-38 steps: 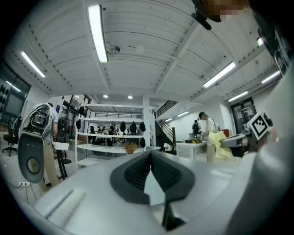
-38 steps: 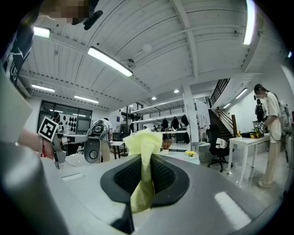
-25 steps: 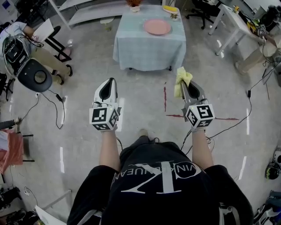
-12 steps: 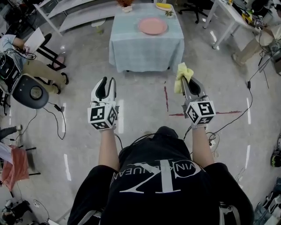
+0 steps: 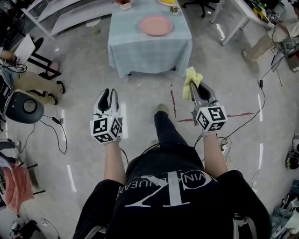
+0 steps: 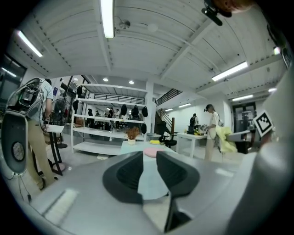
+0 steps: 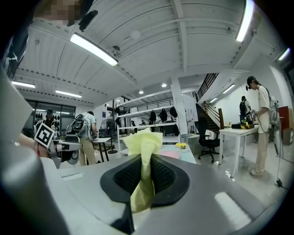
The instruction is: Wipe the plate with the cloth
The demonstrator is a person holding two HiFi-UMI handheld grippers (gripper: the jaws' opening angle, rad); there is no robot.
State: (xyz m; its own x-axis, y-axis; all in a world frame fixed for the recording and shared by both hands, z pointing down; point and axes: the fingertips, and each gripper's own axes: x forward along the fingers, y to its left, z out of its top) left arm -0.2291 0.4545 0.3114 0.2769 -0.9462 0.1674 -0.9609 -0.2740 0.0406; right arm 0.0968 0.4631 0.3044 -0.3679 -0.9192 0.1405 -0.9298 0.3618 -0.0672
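Note:
The pink plate [image 5: 156, 25] lies on a table with a light blue cover [image 5: 140, 49], far ahead across the floor. My right gripper [image 5: 195, 87] is shut on the yellow cloth [image 5: 190, 80], which sticks out past its tips; the right gripper view shows the cloth [image 7: 143, 142] pinched between the pads. My left gripper [image 5: 106, 95] is held level at the left, its jaws a narrow gap apart with nothing in them. Through that gap in the left gripper view [image 6: 148, 158] I see the plate [image 6: 151, 152] and the table [image 6: 149, 179]. Both grippers are well short of the table.
A red tape cross [image 5: 174, 100] marks the floor ahead of my forward leg [image 5: 164, 128]. A dark round chair [image 5: 23, 106] and a seated person are at the left, with cables [image 5: 58, 128] nearby. White desks [image 5: 233, 14] and a standing person [image 5: 275, 35] are at the upper right.
The person has walked forward toward the table, one leg now stepping ahead. Both grippers keep the same pose, the right one still holding the cloth.

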